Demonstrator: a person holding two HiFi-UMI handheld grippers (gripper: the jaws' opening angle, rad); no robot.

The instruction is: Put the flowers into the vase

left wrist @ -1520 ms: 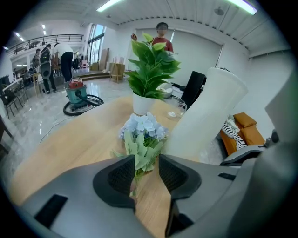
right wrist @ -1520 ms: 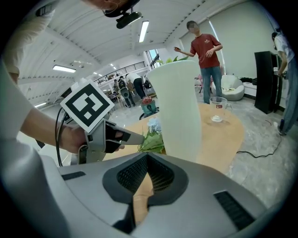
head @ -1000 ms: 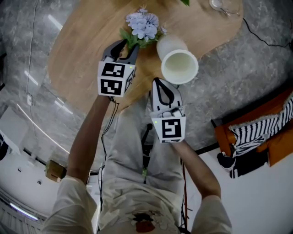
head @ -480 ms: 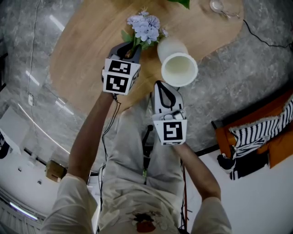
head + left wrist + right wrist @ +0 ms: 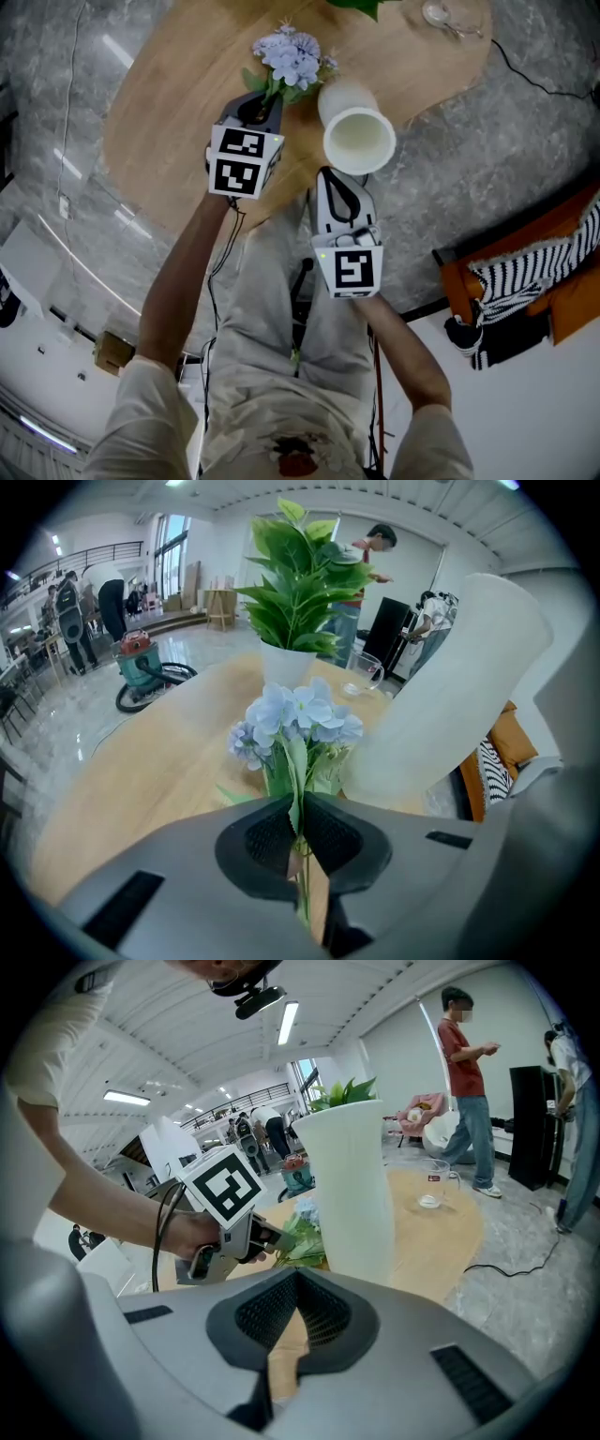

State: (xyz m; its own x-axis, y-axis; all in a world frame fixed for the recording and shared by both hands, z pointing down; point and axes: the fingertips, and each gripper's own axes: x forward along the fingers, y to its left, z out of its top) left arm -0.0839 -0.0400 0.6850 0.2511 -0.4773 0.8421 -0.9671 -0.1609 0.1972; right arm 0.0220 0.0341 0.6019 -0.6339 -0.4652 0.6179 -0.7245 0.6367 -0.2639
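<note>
No words, brands or numbers can be read anywhere here. The only printed marks are black-and-white square patterns (codes, not letters). One set is on the cube (image 5: 242,161) of the left gripper (image 5: 265,101), just left of the vase (image 5: 358,141). The other is on the cube (image 5: 350,269) of the right gripper (image 5: 330,173), just below the vase. The vase itself carries no label.
</note>
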